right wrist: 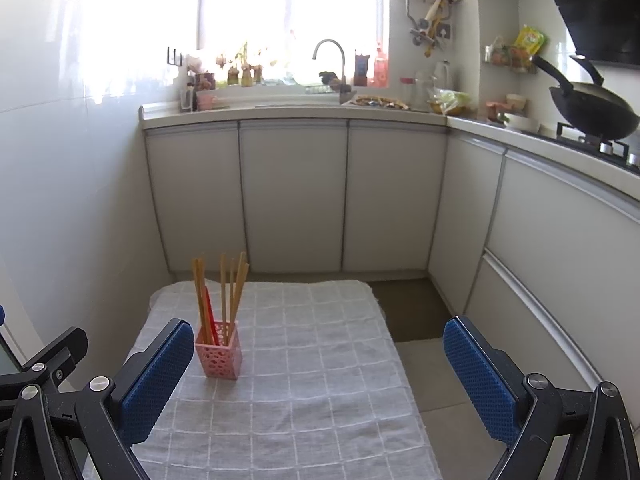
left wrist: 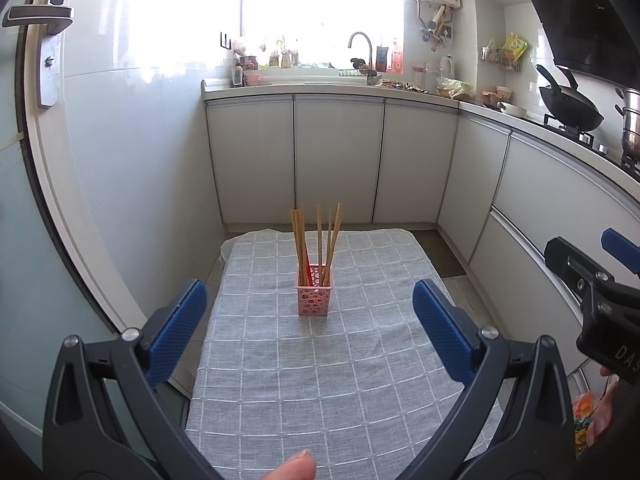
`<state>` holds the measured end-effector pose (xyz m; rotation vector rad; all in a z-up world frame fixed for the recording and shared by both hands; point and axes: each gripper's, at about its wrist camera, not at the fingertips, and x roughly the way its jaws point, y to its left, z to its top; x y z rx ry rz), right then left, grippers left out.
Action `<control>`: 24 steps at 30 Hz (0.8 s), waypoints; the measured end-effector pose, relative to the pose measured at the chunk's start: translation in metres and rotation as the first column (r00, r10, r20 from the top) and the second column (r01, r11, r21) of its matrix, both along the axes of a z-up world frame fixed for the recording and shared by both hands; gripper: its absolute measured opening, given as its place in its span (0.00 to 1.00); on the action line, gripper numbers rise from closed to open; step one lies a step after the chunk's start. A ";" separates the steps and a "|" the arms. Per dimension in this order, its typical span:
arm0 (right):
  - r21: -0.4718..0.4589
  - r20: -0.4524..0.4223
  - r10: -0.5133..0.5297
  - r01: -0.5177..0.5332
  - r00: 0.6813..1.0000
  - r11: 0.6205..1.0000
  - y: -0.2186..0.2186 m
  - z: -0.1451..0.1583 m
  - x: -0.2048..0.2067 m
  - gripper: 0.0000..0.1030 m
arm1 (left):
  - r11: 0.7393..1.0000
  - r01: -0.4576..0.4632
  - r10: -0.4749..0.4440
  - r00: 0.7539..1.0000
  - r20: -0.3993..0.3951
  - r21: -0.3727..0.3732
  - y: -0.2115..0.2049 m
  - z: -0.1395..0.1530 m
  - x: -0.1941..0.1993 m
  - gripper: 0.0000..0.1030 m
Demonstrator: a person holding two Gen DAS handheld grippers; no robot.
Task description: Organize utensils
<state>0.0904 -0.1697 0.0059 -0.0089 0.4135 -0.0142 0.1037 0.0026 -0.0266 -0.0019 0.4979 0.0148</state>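
Both grippers are spread wide, holding nothing: the left gripper (left wrist: pixel 310 330) and right gripper (right wrist: pixel 318 376) frame the checked cloth (left wrist: pixel 360 380). At frame centre, the pink holder (left wrist: pixel 313 295) stands upright, wooden chopsticks (left wrist: pixel 318 240) pointing up, fanned slightly, beside a red utensil (right wrist: pixel 210 316).
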 end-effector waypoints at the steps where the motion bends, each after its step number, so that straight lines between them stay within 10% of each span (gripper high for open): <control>1: 0.001 0.000 0.000 0.000 1.000 1.000 0.000 0.000 0.000 0.99 | 1.000 -0.002 0.002 1.000 0.001 0.001 0.000 0.000 0.000 0.99; 24: -0.001 0.000 0.000 0.000 1.000 1.000 -0.002 -0.001 0.000 0.99 | 1.000 -0.003 0.003 1.000 -0.008 -0.001 -0.002 0.000 0.002 0.99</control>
